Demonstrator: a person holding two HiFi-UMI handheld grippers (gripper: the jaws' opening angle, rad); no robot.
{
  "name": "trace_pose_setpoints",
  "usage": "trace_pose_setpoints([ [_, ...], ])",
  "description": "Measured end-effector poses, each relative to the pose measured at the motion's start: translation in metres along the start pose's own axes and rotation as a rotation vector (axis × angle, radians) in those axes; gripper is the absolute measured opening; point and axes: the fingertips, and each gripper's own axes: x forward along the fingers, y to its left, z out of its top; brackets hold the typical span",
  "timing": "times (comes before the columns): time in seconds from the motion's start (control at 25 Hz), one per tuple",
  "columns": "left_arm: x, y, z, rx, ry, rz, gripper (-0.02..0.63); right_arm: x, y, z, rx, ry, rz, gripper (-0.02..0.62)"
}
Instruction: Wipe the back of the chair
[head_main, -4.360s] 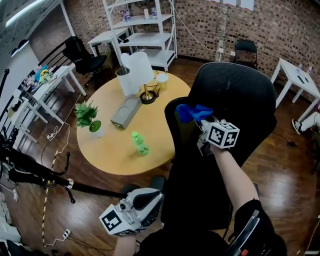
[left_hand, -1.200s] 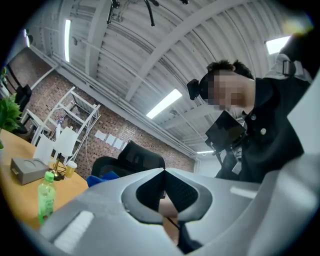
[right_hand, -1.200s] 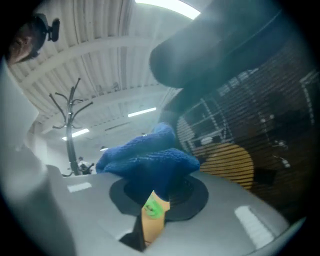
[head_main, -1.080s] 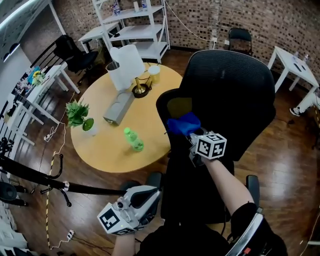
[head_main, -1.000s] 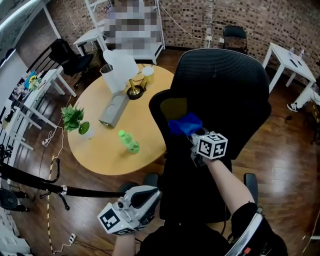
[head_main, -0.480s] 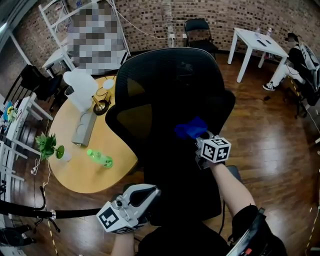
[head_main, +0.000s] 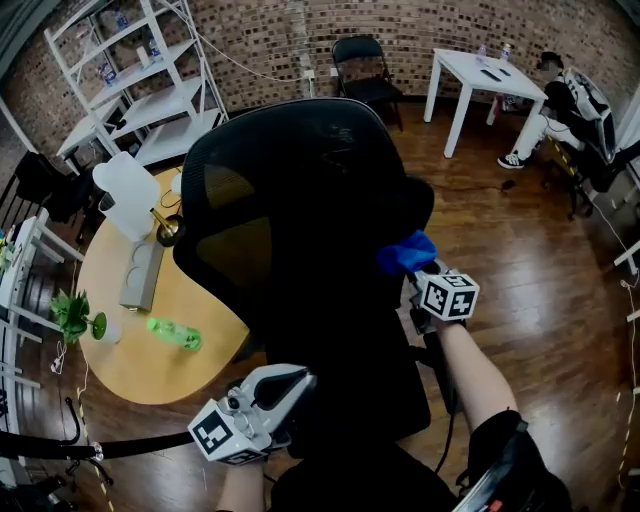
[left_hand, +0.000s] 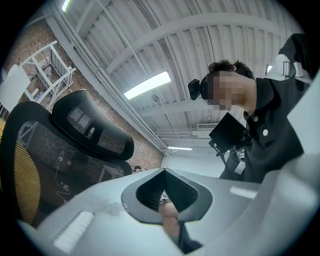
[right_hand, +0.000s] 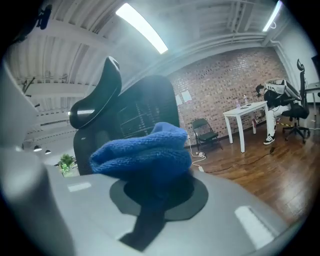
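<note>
Now, chair (head_main: 300, 200): a black mesh office chair, seen from behind and above; its back fills the middle of the head view, with the headrest on top
blue cloth (head_main: 408, 252): bunched into a thick wad; it sits at the right edge of the chair's back, about halfway up; it seems to touch the rim, but how hard it presses I cannot tell
right gripper (head_main: 415, 272): its jaws are clamped on the cloth; most of the wad stands out past the tips, toward the chair
left gripper (head_main: 275, 385): low, near the bottom left of the chair's back and close to the person's body; its jaws are pressed together with nothing between them; it does not seem to touch the chair
round table (head_main: 120, 330): beyond the chair on its left side, with a green bottle (head_main: 174, 333) lying on it; both are well apart from the cloth
step in hand: I judge it a wiping stroke over the chair's back, now at its right edge
how to do it well: turn the wad flat to the mesh, so cloth and not jaw metal meets it; press lightly, since mesh gives; make overlapping strokes from the headrest downward; include the rim
risk: a chair of this kind probably swivels under a side push; the left gripper could steady it; a loose pinch may drop the cloth
</note>
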Motion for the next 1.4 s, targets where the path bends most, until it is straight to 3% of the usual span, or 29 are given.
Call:
trace_pose_setpoints([
  [0.12,0.002,0.001,-0.003,-0.011,0.002,-0.015,-0.002,-0.008,-0.019,0.001,0.002,-0.003,-0.051,0.052],
  [0.36,-0.002,0.004,-0.007,-0.033,0.013,-0.037,-0.002,-0.044,-0.064,0.014,0.004,-0.066,-0.263,0.052],
  [0.6,-0.025,0.003,-0.007,-0.050,0.019,-0.031,-0.002,-0.059,-0.064,-0.002,0.059,-0.095,-0.385,0.052],
  [0.88,-0.072,0.004,-0.006,-0.039,0.024,0.021,-0.002,-0.012,0.008,-0.066,0.048,0.043,-0.286,0.054],
  [1.4,-0.165,0.006,0.016,-0.015,-0.059,0.230,-0.002,0.064,0.169,-0.146,-0.029,0.170,-0.017,0.052],
])
